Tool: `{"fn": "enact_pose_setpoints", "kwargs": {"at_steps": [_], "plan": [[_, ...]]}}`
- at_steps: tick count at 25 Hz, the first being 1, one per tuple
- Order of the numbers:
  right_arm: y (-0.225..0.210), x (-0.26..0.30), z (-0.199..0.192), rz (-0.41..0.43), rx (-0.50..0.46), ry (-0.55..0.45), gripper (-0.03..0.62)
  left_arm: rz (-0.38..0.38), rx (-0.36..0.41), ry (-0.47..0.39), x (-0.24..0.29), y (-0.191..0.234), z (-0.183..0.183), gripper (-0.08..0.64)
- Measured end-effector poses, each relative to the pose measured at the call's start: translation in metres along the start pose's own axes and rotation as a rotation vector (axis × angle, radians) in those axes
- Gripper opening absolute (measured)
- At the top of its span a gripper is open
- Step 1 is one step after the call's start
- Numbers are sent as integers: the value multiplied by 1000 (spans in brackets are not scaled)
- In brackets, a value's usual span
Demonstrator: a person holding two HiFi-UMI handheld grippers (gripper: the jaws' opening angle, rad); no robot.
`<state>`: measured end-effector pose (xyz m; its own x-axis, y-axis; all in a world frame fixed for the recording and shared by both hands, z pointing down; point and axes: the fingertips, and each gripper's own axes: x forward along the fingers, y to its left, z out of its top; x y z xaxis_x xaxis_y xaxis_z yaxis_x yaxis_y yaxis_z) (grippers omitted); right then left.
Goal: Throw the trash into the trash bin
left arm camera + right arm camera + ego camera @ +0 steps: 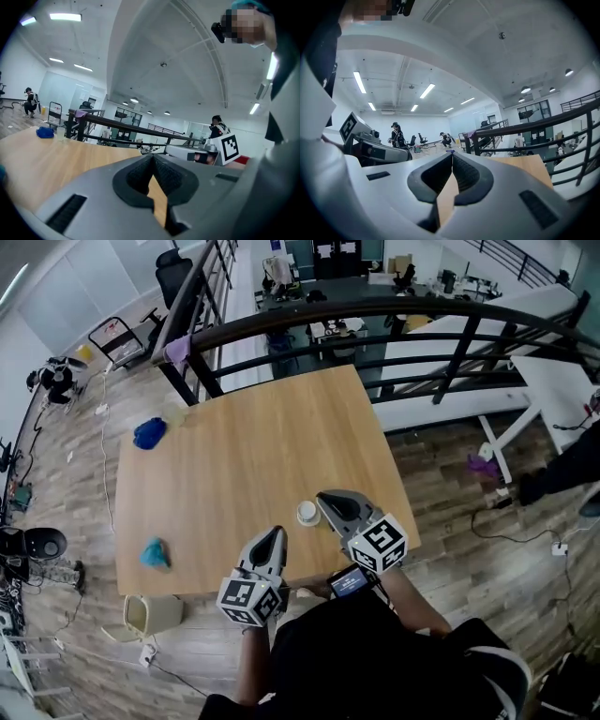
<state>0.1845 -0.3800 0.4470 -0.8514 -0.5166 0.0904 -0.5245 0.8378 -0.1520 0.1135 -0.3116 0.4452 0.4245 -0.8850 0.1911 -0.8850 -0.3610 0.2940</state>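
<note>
On the wooden table (253, 456) a blue crumpled wad (149, 432) lies at the far left, and a teal wad (155, 553) rests near the front left edge. A beige trash bin (155, 613) stands on the floor below that front left corner. My left gripper (275, 532) hovers over the table's front edge, shut and empty. My right gripper (325, 496) is just to its right, also shut with nothing in it. In the left gripper view the closed tips (152, 157) point across the table toward the blue wad (45, 132). The right gripper view shows its tips (452, 154) touching.
A small white round object (307, 513) sits on the table between the two grippers. A clear cup (174, 412) stands at the far left corner. A dark railing (375, 315) runs behind the table. Cables and gear lie on the floor to the left (37, 549).
</note>
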Motion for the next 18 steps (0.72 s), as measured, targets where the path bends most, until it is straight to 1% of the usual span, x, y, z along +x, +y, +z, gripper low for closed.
{"fn": "enact_pose_setpoints", "kwargs": {"at_steps": [3, 5, 7, 9, 10, 11, 14, 18], "plan": [[-3, 9, -6, -11, -2, 18, -2, -4, -31, 11, 10, 16, 2, -2], [-2, 12, -14, -1, -3, 46, -2, -16, -40, 14, 14, 21, 5, -2], [-7, 19, -31, 2, -3, 101, -2, -13, -29, 14, 16, 26, 8, -2], [-15, 30, -56, -1, -15, 183, 7, -8, -31, 18, 16, 31, 8, -2], [-17, 36, -71, 3, -20, 231, 89, -8, -39, 22, 15, 33, 7, -2], [-18, 42, -87, 11, -22, 280, 201, -8, -46, 27, 13, 34, 5, -2], [-22, 59, -128, 17, -46, 407, 295, -3, -40, 42, 8, 38, 1, -2], [-37, 75, -193, 1, -94, 557, 358, -10, -27, 49, 5, 34, -1, -2]]}}
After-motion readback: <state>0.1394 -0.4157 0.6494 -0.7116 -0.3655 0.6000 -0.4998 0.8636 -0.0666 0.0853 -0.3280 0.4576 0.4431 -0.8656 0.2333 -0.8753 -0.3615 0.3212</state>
